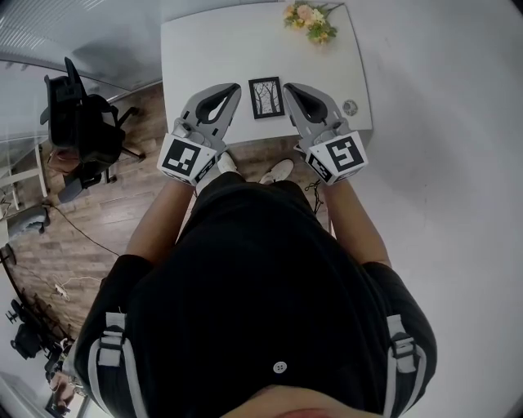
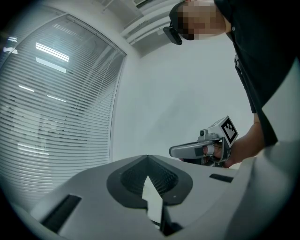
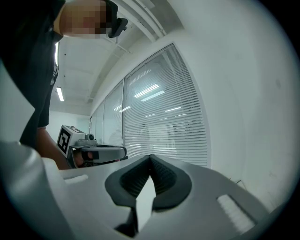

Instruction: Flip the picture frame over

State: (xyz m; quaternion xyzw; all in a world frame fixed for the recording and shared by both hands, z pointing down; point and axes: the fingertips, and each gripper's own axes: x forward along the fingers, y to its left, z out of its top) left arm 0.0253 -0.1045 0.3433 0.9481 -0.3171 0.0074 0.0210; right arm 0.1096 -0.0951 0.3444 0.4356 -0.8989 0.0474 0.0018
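A small black picture frame point(image 1: 266, 97) lies flat on the white table point(image 1: 212, 49) near its front edge, with a drawing of bare trees facing up. My left gripper point(image 1: 236, 86) is just left of the frame, held level, its jaws together and empty. My right gripper point(image 1: 288, 86) is just right of the frame, likewise shut with nothing in it. Neither touches the frame. The left gripper view shows its own closed jaws point(image 2: 147, 157) and the right gripper point(image 2: 187, 150) beyond. In the right gripper view its closed jaws point(image 3: 150, 156) fill the bottom and the left gripper point(image 3: 101, 152) is at left. The frame is hidden in both gripper views.
A bunch of flowers point(image 1: 310, 20) lies at the table's far edge. A small round object point(image 1: 350, 107) sits near the table's right front corner. A black office chair point(image 1: 82, 122) stands on the wooden floor at left. Window blinds point(image 3: 164, 122) line one wall.
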